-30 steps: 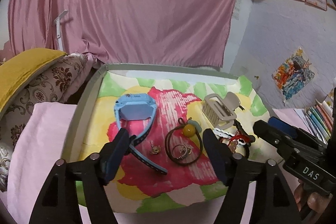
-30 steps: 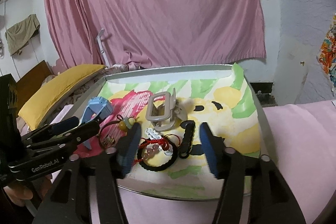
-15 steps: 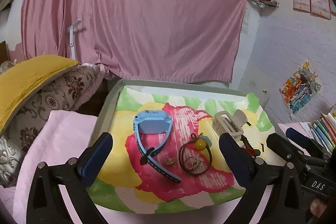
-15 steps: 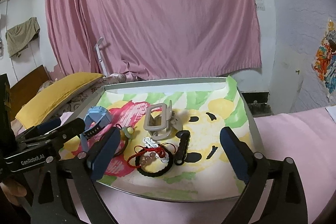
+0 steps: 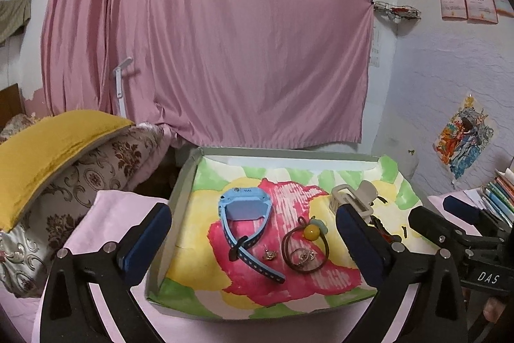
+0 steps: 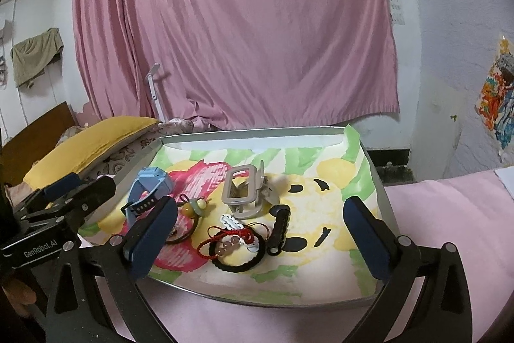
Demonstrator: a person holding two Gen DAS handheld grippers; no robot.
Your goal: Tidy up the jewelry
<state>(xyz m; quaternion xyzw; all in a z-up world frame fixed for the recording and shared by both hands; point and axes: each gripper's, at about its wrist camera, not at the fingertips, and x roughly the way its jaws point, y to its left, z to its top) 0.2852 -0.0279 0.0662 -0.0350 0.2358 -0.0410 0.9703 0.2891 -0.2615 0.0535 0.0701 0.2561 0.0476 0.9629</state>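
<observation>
A metal tray (image 5: 180, 195) lined with a painted flower sheet lies on a pink bedcover. In it lie a blue watch (image 5: 245, 214), a brown hair tie with a yellow bead (image 5: 310, 233), small gold earrings (image 5: 270, 254), a beige claw clip (image 6: 245, 192), a red cord bracelet (image 6: 231, 238), a black hair band (image 6: 239, 264) and a black clip (image 6: 279, 229). My left gripper (image 5: 253, 241) is wide open and empty at the tray's near edge. My right gripper (image 6: 257, 235) is wide open and empty, in front of the bracelet.
A yellow pillow (image 5: 48, 147) and a patterned cushion (image 5: 96, 169) lie left of the tray. A pink curtain (image 5: 208, 37) hangs behind. Books (image 5: 498, 195) stand at the right. The tray also shows in the right wrist view (image 6: 385, 198).
Both grippers opened wide, from nearly half shut, and pulled back and up from the tray. The jewelry has not moved.
</observation>
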